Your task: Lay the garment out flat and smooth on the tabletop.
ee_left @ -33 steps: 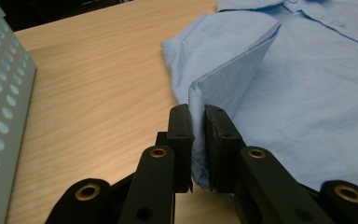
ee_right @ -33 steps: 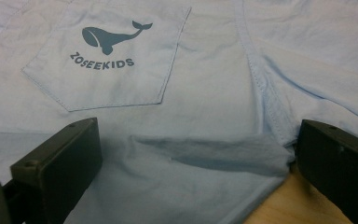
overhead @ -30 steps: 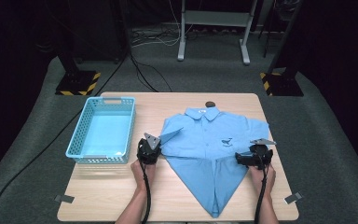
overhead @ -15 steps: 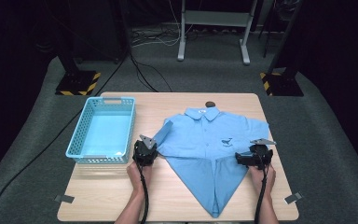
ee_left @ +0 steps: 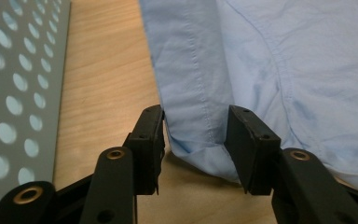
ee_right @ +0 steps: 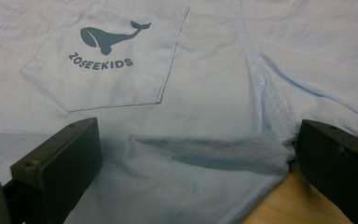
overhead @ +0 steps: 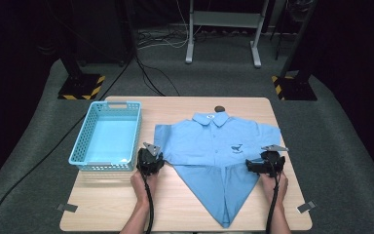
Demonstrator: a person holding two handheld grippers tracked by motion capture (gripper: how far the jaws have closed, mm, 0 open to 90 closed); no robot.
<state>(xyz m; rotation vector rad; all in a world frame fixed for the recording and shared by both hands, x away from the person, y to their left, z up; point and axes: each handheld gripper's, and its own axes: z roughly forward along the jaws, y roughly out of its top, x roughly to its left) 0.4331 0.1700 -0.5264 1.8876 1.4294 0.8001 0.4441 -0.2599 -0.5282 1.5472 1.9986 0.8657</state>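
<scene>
The left hand-held gripper (ee_left: 193, 140), its jaws just opened partway, straddles the shirt (ee_left: 279, 70) sleeve hem unpinched; the right hand-held gripper (ee_right: 198, 163) is spread wide over the shirt.

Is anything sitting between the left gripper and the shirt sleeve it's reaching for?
No, nothing visible blocks it. The left gripper already straddles the sleeve edge of the blue shirt; its jaws have just been opening, with the cloth between them and gaps on both sides. The blue basket stands off to its side, apart from the sleeve.
</scene>
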